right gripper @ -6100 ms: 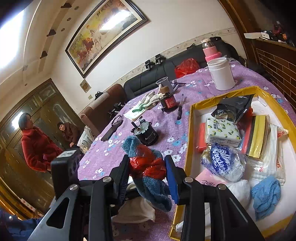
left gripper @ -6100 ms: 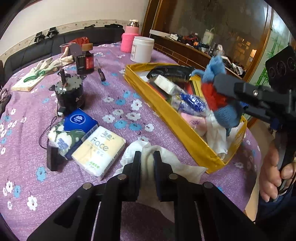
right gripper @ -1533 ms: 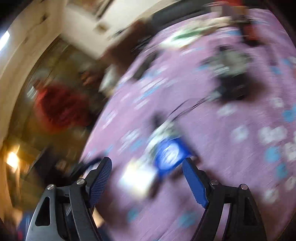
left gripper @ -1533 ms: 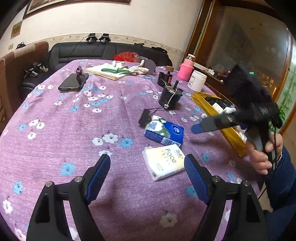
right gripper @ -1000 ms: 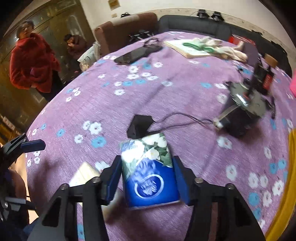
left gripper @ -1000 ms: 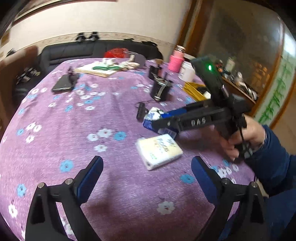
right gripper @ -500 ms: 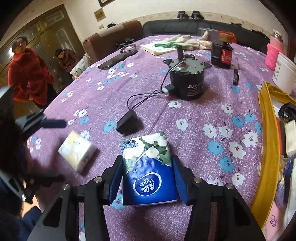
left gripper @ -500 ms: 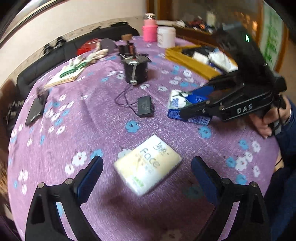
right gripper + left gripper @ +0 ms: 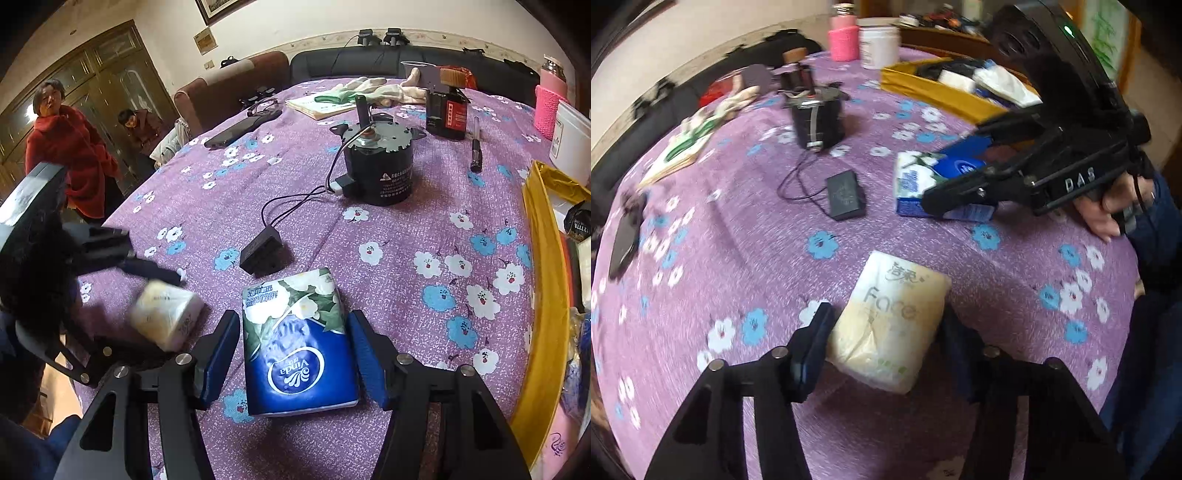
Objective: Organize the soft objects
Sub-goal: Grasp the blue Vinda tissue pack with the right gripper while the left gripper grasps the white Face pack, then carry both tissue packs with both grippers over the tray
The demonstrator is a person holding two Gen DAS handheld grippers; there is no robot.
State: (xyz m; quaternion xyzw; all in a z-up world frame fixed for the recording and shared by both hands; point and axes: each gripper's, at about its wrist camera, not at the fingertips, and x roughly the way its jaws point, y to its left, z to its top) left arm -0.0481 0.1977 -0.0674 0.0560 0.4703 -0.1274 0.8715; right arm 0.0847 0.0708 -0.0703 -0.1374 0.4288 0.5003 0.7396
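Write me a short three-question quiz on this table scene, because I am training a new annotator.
1. True or false: the black cylindrical motor stands inside the yellow rectangular tray.
2. Which word is printed on the blue-and-white floral soft tissue pack? A) Vinda B) Face C) DAS
3. Which lies nearer the motor: the small black plastic box on the thin wires, or the pale yellow soft tissue pack?

Key: 1. False, it stands on the purple flowered tablecloth, outside the tray. 2. A. 3. The small black plastic box.
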